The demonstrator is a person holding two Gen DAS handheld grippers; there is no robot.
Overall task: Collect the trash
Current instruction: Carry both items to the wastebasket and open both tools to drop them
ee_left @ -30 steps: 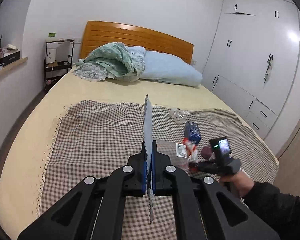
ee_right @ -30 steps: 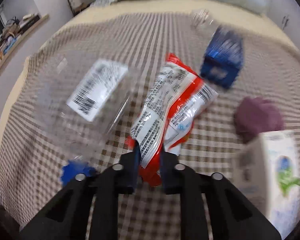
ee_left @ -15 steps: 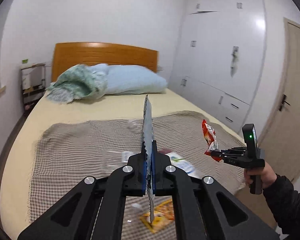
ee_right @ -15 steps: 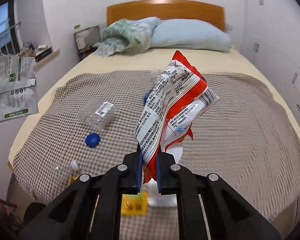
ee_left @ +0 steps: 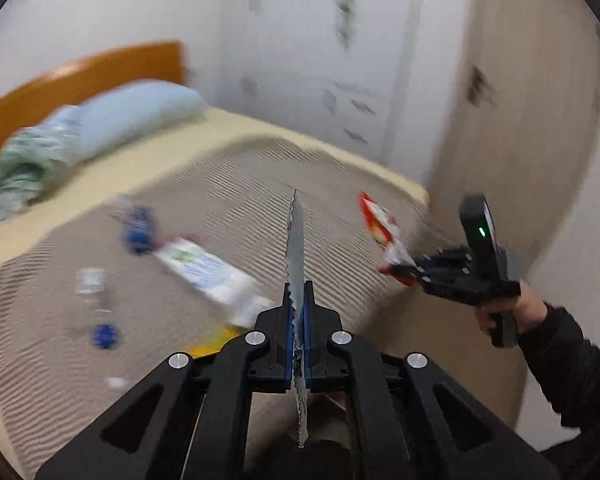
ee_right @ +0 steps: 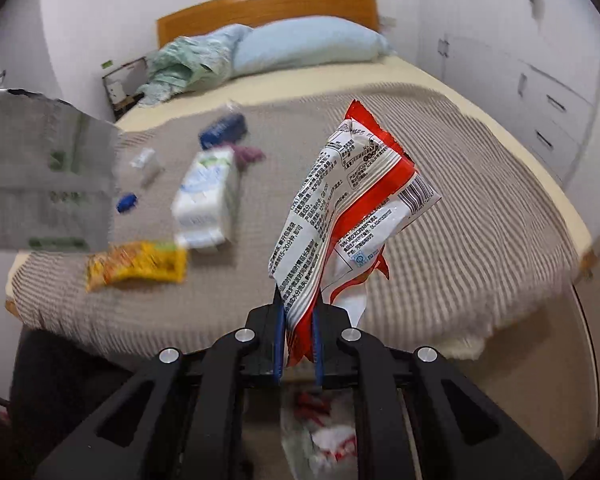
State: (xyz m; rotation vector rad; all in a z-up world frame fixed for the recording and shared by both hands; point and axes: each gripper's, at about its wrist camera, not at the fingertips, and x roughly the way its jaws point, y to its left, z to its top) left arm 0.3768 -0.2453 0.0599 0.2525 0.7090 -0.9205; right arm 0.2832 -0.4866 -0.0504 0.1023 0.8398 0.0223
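On the brown checked cloth (ee_right: 460,168) covering the foot half of the bed (ee_right: 420,76), a white-and-green carton (ee_right: 206,196) lies near the middle, toward the left edge. Behind it sit a dark blue box (ee_right: 222,128) and a purple crumpled lump (ee_right: 248,154) — the lump just beside the carton's far end. Left of the carton lie a clear plastic bottle (ee_right: 146,164) and a blue cap (ee_right: 126,202). A yellow snack packet (ee_right: 134,266) lies before the carton (near the cloth's front edge). A pale blue pillow (ee_right: 308,46) rests at the headboard end.
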